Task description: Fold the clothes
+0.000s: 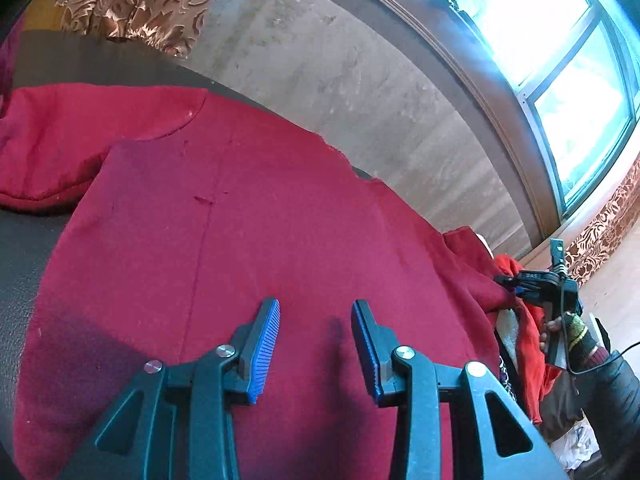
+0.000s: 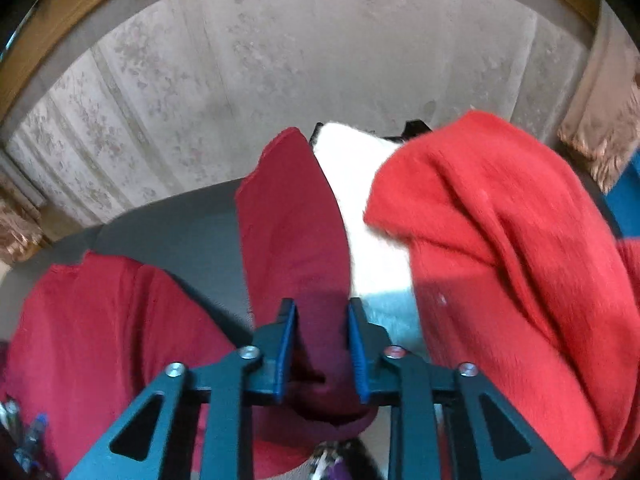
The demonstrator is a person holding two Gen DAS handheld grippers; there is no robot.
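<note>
While lying flat to the far edge, dark red garment [image 1: 248, 216]; left tongs [image 1: 315, 344] gaping, right tongs [image 2: 322, 350] pinching its sleeve [image 2: 292, 216].

A lived-in room of a home, by the look of it. A wall [image 1: 360, 80] covered in faded, flower-patterned paper runs behind a dark padded surface [image 1: 24, 248] where red clothes [image 1: 248, 216] lie spread, with more garments heaped at one end [image 2: 500, 240]. Brown-and-gold patterned curtains [image 1: 132, 0] hang beside a bright window [image 1: 568, 48] in a metal frame, above a wooden sill [image 1: 460, 40]. Daylight falls in through the glass
</note>
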